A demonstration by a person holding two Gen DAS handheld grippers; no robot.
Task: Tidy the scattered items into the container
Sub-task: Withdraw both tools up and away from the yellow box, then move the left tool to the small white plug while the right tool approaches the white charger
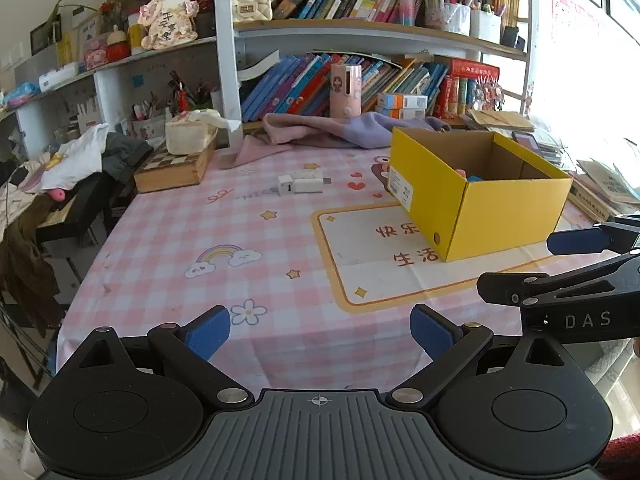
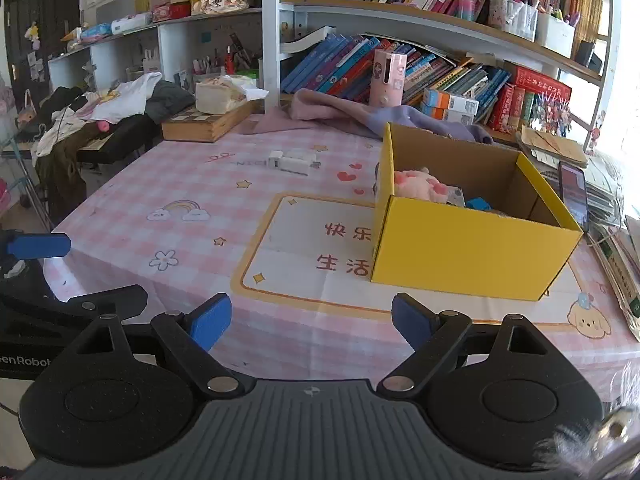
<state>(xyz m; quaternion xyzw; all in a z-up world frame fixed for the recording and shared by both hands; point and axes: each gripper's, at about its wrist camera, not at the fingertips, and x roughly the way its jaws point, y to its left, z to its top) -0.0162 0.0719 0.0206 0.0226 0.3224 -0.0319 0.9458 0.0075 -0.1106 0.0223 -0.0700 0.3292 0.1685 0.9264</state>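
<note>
— Where did the yellow box (image 2: 472, 256) stand?

— On the pink checked tabletop (image 2: 192, 264), toward the right side, its near corner resting on the cream panel with the Chinese characters (image 2: 348, 248). It was open at the top. In the right wrist view a pink plush toy (image 2: 420, 184) lay inside against the left wall, with a small blue item (image 2: 478, 203) beside it; what else lay deeper in I could not tell.

— Anything loose outside it?

— A small white device (image 1: 302, 184) lay on the cloth farther back, well apart from the box and left of it. Behind that sat a wooden chess case (image 1: 172, 170) with a tissue pack (image 1: 190, 136) on top, and a pink and lilac cloth (image 1: 320, 130) lay bunched at the foot of the bookshelf (image 1: 360, 36).

— And the claws?

— Both were released. The left claw (image 1: 320, 332) hung over the near edge of the tabletop with its blue pads (image 1: 208, 334) spread wide and nothing between them. The right claw (image 2: 311, 322) stood the same way, pads apart and empty, nearer the box's front wall. Each showed at the edge of the other's view, side by side, touching no item.
</note>
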